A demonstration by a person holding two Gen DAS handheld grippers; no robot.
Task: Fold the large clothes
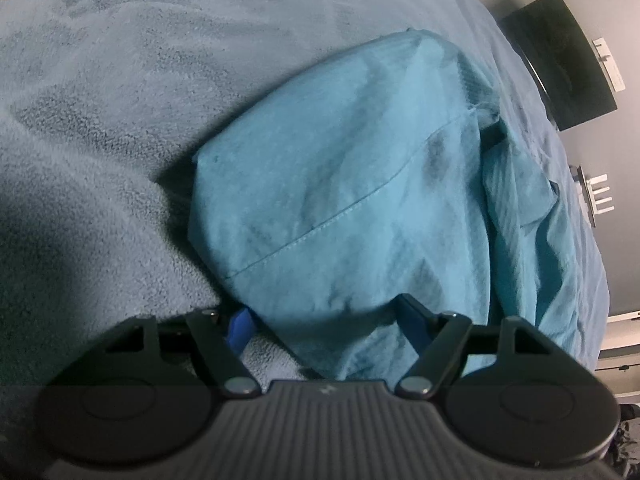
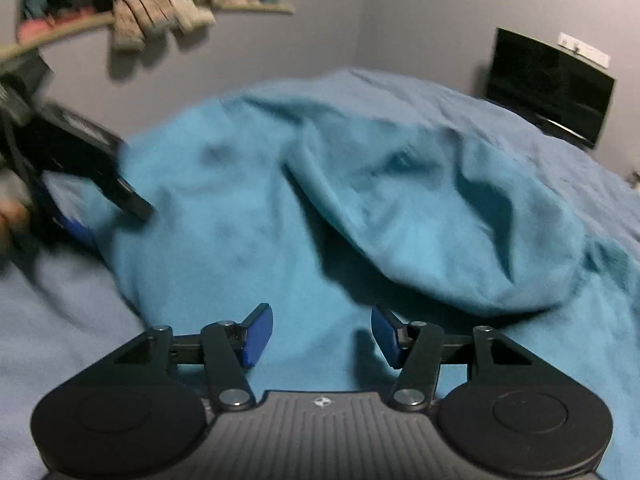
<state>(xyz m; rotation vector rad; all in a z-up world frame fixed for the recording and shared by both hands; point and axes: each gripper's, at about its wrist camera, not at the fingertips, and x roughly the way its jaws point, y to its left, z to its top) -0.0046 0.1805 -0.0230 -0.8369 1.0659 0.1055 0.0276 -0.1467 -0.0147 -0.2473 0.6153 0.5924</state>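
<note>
A large turquoise garment (image 1: 340, 168) lies rumpled on a grey fleece blanket (image 1: 100, 120), with a stitched seam running across its near fold. My left gripper (image 1: 324, 316) stands wide at the garment's near edge. The cloth drapes between and over its fingertips, and the pads do not press on it. In the right wrist view the same garment (image 2: 360, 184) is heaped in a thick fold. My right gripper (image 2: 322, 332) hovers just over it, open, with both blue pads (image 2: 258, 336) bare. The left gripper (image 2: 106, 220) also shows at that view's left edge, at the garment's side.
A black screen (image 1: 560, 60) (image 2: 548, 84) stands past the bed's far corner against a grey wall. A shelf with bundled cloth (image 2: 152, 12) hangs on the wall beyond the bed. The blanket spreads out to the garment's left.
</note>
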